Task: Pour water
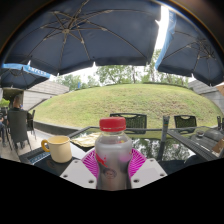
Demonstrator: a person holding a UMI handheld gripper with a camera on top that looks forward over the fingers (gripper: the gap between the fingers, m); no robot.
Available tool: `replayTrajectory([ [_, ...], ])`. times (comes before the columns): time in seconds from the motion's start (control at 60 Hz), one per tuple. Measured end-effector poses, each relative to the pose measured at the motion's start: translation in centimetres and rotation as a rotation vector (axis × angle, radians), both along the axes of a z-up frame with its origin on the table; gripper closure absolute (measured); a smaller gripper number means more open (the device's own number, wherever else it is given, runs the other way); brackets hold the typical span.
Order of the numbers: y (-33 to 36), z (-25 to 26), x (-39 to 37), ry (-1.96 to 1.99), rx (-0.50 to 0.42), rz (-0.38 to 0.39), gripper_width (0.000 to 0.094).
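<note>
Got the clear plastic water bottle with the red cap (113,150) clenched upright in my jaws, pink pads (92,163) squeezing both sides, with a cream ceramic mug (59,149) just left on the dark glass desk (180,148).

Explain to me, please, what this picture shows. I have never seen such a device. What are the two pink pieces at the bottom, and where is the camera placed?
There is no robot arm here: a person carries a hand-held gripper with two fingers. The camera rides on that gripper and looks forward along the fingers, so the view is wide and curved. The pink pieces are pads on the inner faces of the fingers. Between them is a clear plastic bottle with a red cap, and both pads appear to press on it, so the bottle seems to be held. Ahead lies a dark glass table. On it, beside the bottle, stands a cream mug. Beyond are chairs, a grassy mound and large umbrellas overhead.
</note>
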State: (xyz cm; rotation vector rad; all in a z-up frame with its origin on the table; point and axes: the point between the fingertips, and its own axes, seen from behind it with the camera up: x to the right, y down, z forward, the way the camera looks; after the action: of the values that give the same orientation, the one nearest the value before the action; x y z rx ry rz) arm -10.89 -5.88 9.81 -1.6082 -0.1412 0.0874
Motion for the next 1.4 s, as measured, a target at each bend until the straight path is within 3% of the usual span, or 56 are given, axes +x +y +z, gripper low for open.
replayTrajectory([
  [0.15,2.4,2.6,-1.4,-0.288,0.047,-0.025,0.0607],
  [0.35,8.5,6.7,-9.3,-1.024,0.197,-0.028,0.0607],
  [0.433,10.0,5.8,-12.7,-1.357,0.254,0.015,0.0608],
  [0.567,11.5,5.5,-15.5,-1.902,0.393,0.012,0.0607],
  [0.65,12.9,2.6,-18.5,-2.153,0.442,0.050,0.0604],
  [0.883,14.5,3.6,-17.3,-2.388,0.446,0.038,0.0602],
  [1.0,15.2,4.7,-15.8,-2.228,0.451,0.011,0.0601],
  [1.017,13.5,7.1,-15.5,-2.197,0.448,0.006,0.0602],
  [1.133,13.6,11.9,-13.4,-1.504,0.355,-0.032,0.0603],
  [1.25,13.7,12.5,-10.1,-0.636,0.174,0.002,0.0570],
  [1.333,12.5,9.6,-10.0,-0.124,0.021,0.089,0.0573],
  [1.4,11.8,6.7,-9.1,0.076,-0.068,0.098,0.0572],
])
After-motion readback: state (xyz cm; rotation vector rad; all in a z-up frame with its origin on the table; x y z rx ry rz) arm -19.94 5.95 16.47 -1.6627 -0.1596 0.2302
